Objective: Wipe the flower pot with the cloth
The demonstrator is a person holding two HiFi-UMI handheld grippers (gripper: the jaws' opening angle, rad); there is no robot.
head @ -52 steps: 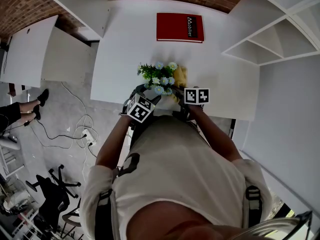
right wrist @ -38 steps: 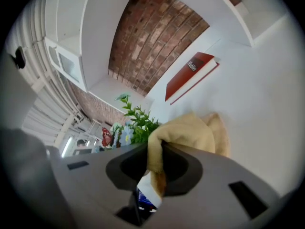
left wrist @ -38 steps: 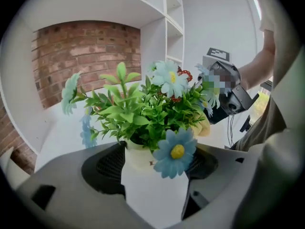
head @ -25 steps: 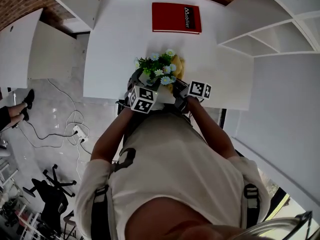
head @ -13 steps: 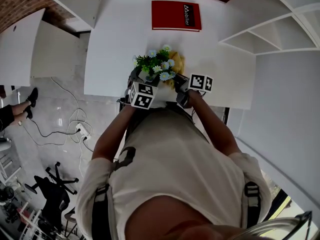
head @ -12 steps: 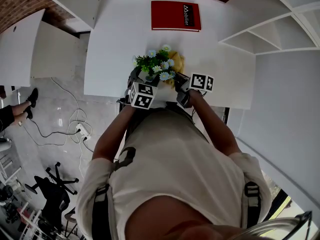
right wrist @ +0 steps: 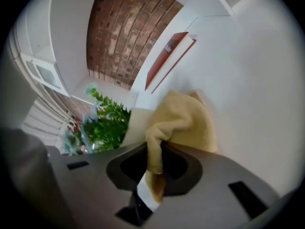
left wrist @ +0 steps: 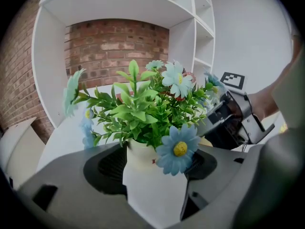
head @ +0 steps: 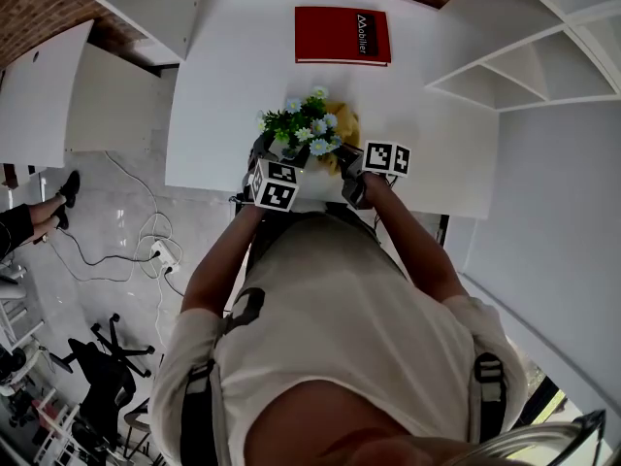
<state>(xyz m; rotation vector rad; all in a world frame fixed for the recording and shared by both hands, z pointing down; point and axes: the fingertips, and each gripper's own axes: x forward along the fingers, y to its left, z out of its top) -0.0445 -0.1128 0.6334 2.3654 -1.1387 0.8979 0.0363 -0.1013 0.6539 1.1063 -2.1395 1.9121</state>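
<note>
Up ahead of you, the red book (head: pixel 343 35) reads, in white lettering, what looks like "Mobilier".

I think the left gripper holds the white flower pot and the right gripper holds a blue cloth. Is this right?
One detail is wrong: the cloth is yellow, not blue. The right gripper view shows it pinched between the jaws of the right gripper. The rest stands: the left gripper holds the white flower pot.

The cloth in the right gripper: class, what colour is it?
Pale yellow. The cloth shows best in the right gripper view.
</note>
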